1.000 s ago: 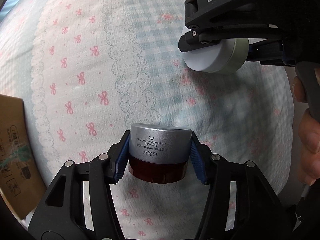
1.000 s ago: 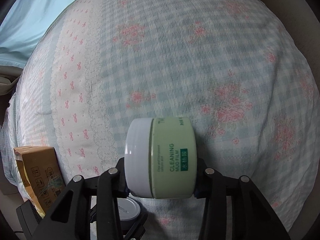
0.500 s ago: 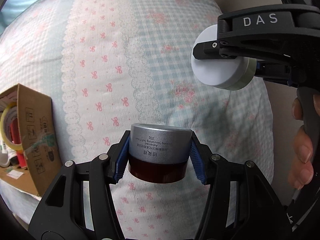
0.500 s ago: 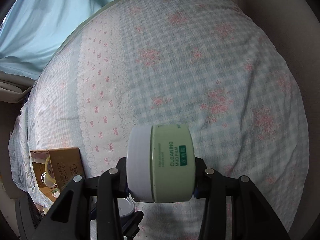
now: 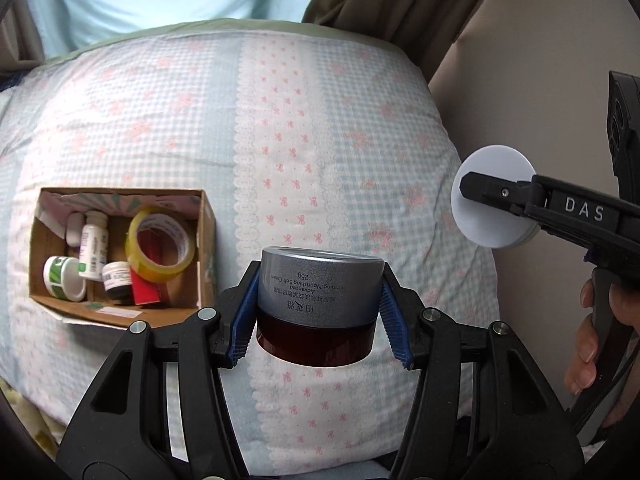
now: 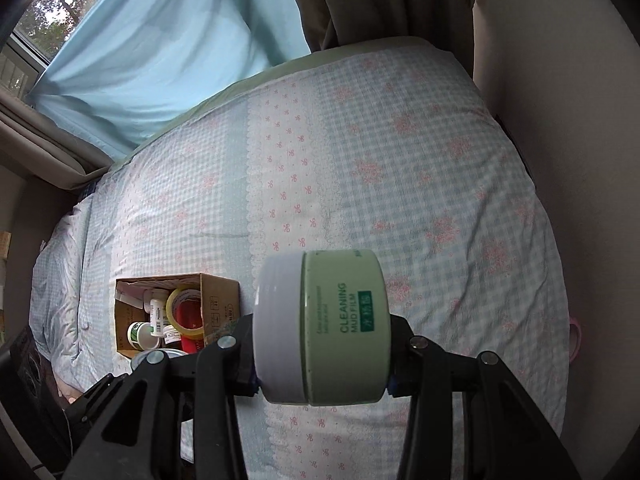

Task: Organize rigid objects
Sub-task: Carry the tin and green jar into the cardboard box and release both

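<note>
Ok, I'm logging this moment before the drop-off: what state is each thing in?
Silver-lidded cream jar: lidded, upright, clamped in left gripper.
Green mud film jar: lidded, on its side, clamped in right gripper.
Cardboard box: open, partly filled.
Yellow tape roll: leaning inside box.

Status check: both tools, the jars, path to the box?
Left tool shut on silver jar. Right tool shut on green jar. Box open, left, partly full. Nothing between.
</note>
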`<state>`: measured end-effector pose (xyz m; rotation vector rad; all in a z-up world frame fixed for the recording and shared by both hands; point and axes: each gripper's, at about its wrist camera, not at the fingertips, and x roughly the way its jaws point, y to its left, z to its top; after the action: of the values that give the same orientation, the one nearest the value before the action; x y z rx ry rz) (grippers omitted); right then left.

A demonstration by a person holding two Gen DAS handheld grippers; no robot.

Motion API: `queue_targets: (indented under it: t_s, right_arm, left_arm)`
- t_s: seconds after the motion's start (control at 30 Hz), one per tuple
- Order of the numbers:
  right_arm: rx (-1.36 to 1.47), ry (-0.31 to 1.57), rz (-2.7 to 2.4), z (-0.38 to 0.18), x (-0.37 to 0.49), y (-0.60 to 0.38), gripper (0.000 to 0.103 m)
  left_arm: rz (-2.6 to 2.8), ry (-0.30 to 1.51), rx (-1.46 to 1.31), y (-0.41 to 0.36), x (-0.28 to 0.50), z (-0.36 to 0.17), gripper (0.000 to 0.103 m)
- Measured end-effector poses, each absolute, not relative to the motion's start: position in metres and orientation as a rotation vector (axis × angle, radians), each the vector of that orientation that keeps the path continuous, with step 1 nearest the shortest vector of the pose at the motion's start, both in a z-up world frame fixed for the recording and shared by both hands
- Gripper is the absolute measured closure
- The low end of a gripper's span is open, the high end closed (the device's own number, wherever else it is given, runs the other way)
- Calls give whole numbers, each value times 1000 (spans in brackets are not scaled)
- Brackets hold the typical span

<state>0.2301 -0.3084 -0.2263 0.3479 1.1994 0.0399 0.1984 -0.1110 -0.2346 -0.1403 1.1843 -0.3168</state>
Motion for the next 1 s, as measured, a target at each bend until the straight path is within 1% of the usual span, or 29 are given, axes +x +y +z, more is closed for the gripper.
queue_targets:
  t_s: [0.2, 0.33, 0.47, 0.73, 1.0]
  right_arm:
    - [327, 1168, 81, -193, 200, -251, 63]
    - [314, 1161, 110, -184, 186, -204, 63]
    - [301, 1173, 135, -186, 182, -156, 63]
    - [320, 1215, 134, -203, 193, -69, 63]
    - [353, 1290, 95, -243, 214, -19, 63]
  left_arm:
    - [-310, 1131, -139, -43, 193, -198, 51]
    - [-303, 1126, -143, 7, 193, -187, 51]
    - [-287, 1136, -141, 62, 195, -188, 51]
    - [-289, 1191, -111, 155, 218, -212, 51]
    - [-278, 1268, -71, 209, 255, -257, 51]
